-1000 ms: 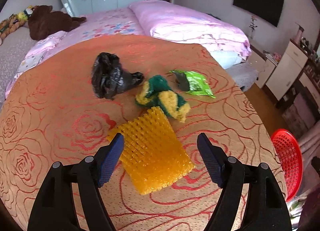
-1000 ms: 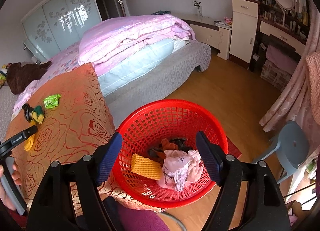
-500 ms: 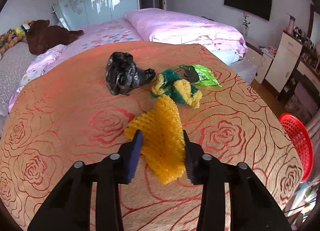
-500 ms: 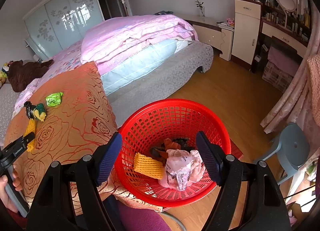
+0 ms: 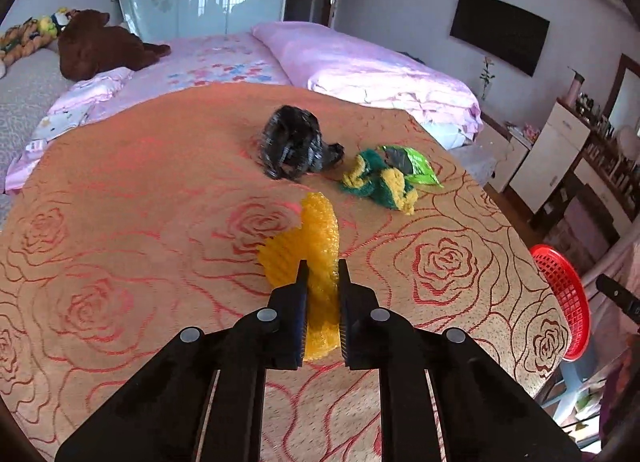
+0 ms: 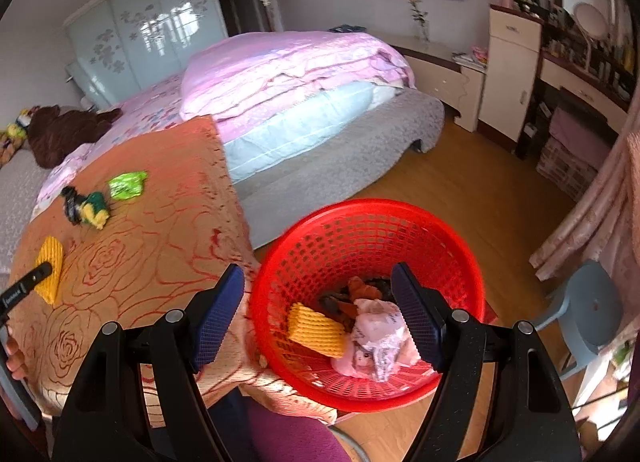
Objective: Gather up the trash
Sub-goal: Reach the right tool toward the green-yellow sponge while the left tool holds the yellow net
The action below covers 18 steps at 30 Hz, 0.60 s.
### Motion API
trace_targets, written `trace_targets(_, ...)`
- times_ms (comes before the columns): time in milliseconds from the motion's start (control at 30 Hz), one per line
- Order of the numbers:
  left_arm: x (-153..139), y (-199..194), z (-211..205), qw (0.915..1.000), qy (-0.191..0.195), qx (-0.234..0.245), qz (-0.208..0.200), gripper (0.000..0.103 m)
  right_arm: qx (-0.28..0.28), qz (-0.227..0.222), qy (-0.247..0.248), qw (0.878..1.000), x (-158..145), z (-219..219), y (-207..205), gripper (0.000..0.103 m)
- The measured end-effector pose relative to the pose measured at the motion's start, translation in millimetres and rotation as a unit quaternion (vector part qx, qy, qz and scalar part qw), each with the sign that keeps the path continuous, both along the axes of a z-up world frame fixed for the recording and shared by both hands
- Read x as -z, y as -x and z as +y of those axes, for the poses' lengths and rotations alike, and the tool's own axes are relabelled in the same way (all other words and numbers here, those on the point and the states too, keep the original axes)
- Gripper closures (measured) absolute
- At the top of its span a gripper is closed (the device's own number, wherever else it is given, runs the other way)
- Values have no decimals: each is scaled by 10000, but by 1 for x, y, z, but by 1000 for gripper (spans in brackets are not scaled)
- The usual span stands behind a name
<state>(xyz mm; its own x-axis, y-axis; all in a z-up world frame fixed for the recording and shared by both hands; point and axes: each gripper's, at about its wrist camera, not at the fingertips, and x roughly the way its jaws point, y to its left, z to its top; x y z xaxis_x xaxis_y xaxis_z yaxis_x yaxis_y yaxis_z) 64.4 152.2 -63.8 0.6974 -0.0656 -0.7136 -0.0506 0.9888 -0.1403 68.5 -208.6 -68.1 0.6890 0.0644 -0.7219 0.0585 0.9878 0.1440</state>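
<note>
Foam netting (image 5: 318, 246), yellow, sits pinched and buckled between the pads of your left gripper (image 5: 322, 282), clamped tight on the rose-patterned tablecloth (image 5: 120, 222). Your right gripper (image 6: 318, 316) hangs wide apart and empty over the red basket (image 6: 360, 222). Black bag (image 5: 292, 142), green-yellow cloth (image 5: 380, 182) and green wrapper (image 5: 416, 166) lie beyond.

The left wrist camera is looking steeply down along its jaws, close over the bench (image 5: 120, 198), facing the bed (image 5: 352, 62). The right wrist camera is sitting beside the bench edge, looking down into the red basket (image 6: 360, 222) on the floor. Both are sharing the bench, basket and bed.
</note>
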Motion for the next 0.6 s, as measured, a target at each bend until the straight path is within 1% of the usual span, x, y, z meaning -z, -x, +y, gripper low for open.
trace_targets(167,-11,11,8,9998,12,-86,-155,91,-451,-151,87,9988,-5,29,1,30)
trace_targets(367,-25,28,21,9987,-147,-316,-372,91,-1177,-262,157,9926,-9,75,-2,30)
trace_targets(467,-29,35,29,9976,-256,-438,-466,91,-1393,-324,158,9896,-15,97,-5,30)
trace_targets(600,-30,44,40,9967,-331,-544,-505,91,-1663,-517,182,9846,-27,128,-12,30)
